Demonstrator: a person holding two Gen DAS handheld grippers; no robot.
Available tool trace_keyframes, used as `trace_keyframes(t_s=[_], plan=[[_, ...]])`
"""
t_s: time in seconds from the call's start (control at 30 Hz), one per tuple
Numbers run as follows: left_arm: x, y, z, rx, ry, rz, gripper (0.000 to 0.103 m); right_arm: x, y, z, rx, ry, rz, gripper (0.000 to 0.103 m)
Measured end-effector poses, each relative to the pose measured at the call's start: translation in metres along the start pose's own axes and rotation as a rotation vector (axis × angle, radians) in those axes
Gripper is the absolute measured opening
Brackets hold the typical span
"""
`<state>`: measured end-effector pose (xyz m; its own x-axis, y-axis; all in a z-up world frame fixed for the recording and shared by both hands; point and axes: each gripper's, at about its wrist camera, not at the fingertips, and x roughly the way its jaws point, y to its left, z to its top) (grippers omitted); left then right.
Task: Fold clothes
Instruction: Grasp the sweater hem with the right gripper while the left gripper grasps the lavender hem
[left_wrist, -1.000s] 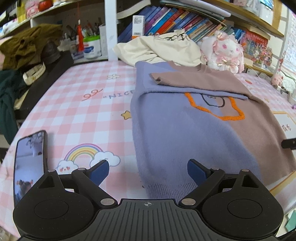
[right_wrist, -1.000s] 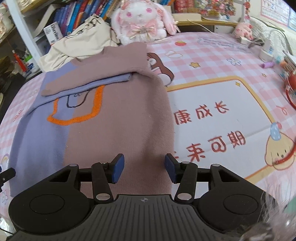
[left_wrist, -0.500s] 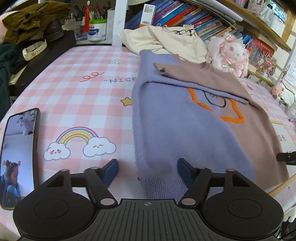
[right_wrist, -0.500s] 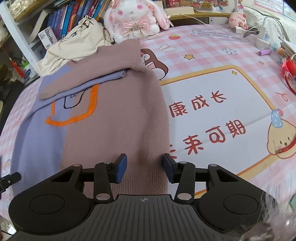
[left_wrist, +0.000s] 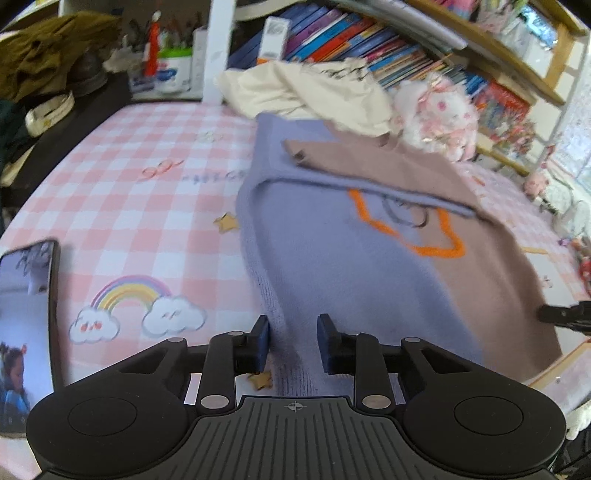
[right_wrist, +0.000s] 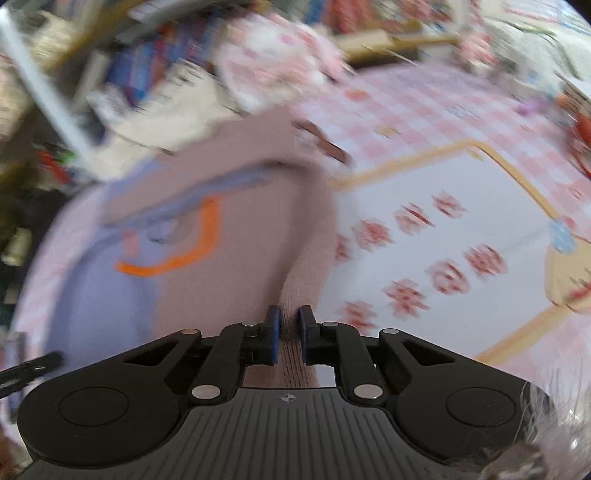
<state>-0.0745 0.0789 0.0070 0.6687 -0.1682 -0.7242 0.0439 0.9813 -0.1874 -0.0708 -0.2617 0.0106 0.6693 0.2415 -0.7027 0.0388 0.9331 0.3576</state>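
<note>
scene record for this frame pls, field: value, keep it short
garment: two-tone sweater, purple left half, brown right half, orange outline on front
sleeves: folded across the chest
surface: pink checked tablecloth
left gripper: closed on the purple hem corner
right gripper: closed on the brown hem corner
nearby: phone at left table edge, cream garment and plush bunny behind the sweater
image quality: right wrist view motion-blurred

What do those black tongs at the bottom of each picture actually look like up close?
Both the left tongs and right tongs look alike: a matte black ribbed body with a small crosshair mark, two round discs at the sides, angular black linkage arms with silver pivot pins, and flat blue pads on the fingertips. No cables or sleeves are visible.
</note>
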Motion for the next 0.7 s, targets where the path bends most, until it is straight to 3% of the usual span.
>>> trace_keyframes(t_s=[0.13, 0.3, 0.53, 0.57, 0.6, 0.63, 0.67, 0.7], plan=[[0.001, 0.002, 0.001, 0.005, 0.025, 0.013, 0.035, -0.003, -0.001, 0.004, 0.012, -0.012, 0.046, 0.014], [0.004, 0.032, -0.006, -0.149, 0.099, -0.032, 0.038, 0.006, -0.026, 0.001, 0.135, 0.054, -0.054, 0.031], [0.006, 0.037, -0.007, -0.216, 0.115, -0.087, 0.037, 0.005, -0.032, -0.008, 0.133, 0.067, -0.057, 0.031], [0.008, 0.035, -0.006, -0.214, 0.116, -0.092, 0.035, 0.007, -0.030, -0.008, 0.117, 0.073, -0.050, 0.029], [0.009, 0.032, -0.006, -0.207, 0.118, -0.092, 0.033, 0.008, -0.028, -0.008, 0.101, 0.079, -0.043, 0.018], [0.010, 0.030, -0.005, -0.195, 0.119, -0.084, 0.025, 0.010, -0.025, -0.007, 0.085, 0.085, -0.036, 0.012], [0.010, 0.026, -0.003, -0.175, 0.117, -0.062, 0.011, 0.009, -0.022, -0.007, 0.068, 0.079, -0.036, 0.012], [0.008, 0.020, -0.001, -0.137, 0.109, -0.031, 0.008, 0.005, -0.018, -0.006, 0.045, 0.058, -0.043, 0.011]])
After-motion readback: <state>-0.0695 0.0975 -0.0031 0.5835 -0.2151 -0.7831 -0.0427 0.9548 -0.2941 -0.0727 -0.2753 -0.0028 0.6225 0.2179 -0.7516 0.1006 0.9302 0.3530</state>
